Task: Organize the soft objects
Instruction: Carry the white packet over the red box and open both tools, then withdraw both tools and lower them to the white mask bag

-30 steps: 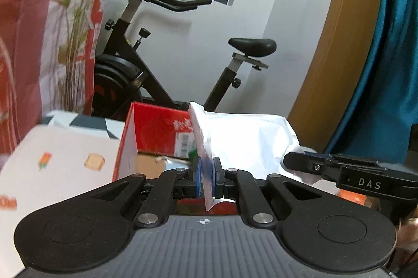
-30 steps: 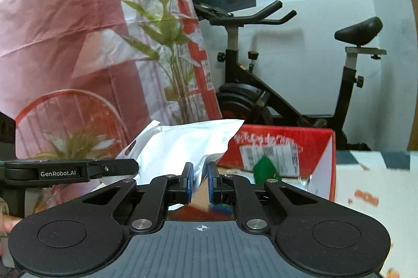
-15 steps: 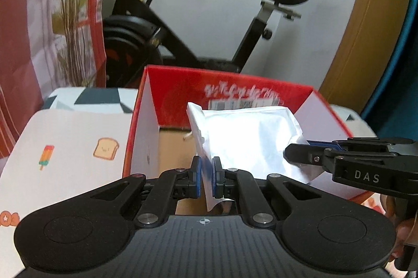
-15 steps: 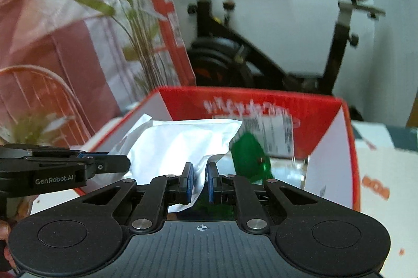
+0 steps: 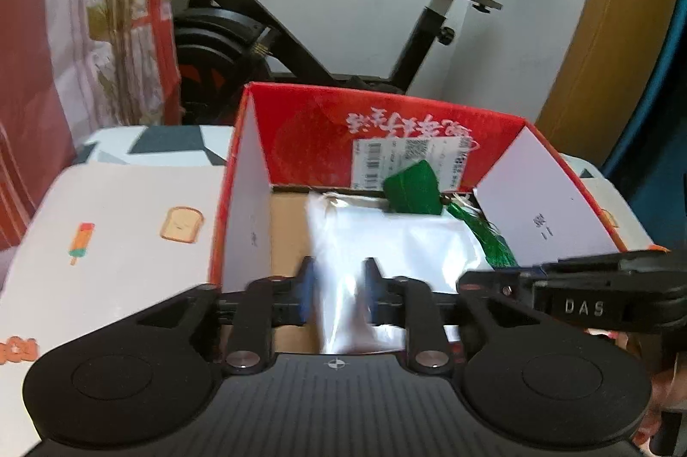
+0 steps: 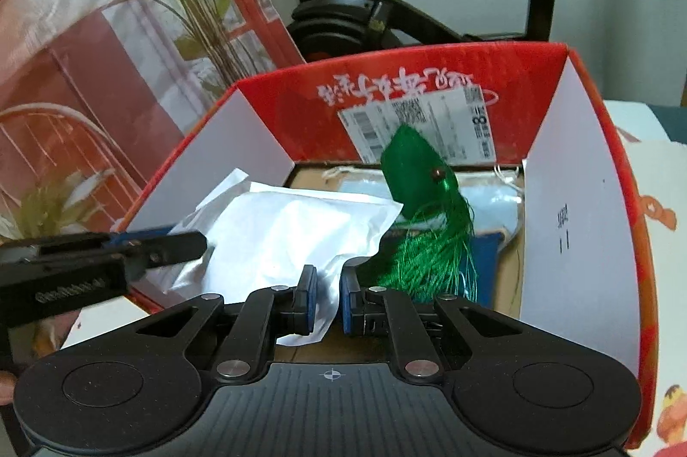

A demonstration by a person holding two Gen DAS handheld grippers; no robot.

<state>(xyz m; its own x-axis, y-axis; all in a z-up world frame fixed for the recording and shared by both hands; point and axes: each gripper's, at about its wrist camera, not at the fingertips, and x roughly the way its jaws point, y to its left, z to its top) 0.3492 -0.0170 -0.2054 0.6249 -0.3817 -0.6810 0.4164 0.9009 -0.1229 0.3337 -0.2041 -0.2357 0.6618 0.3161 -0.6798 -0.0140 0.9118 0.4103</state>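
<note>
A white soft pouch (image 5: 386, 242) lies low inside the red cardboard box (image 5: 300, 122), over its brown floor. My left gripper (image 5: 337, 291) straddles the pouch's near edge. Its jaws are opening, and the blue pads stand apart from the film. In the right wrist view the same pouch (image 6: 292, 229) spreads out to the left. My right gripper (image 6: 326, 300) is shut on its near corner. A green tasselled ornament (image 6: 421, 173) leans against the box's back wall (image 6: 429, 70), just right of the pouch.
A light blue face mask (image 6: 493, 208) lies on the box floor behind the tassel. The box stands on a tablecloth (image 5: 129, 225) printed with toast and ice lollies. Beyond it are a black exercise bike (image 5: 300, 40) and a red plant-print sheet (image 5: 86, 27).
Both grippers came down and carried the pouch from above the box into it. The left jaws, shut on the pouch before, have parted. The right jaws stay shut on it.
</note>
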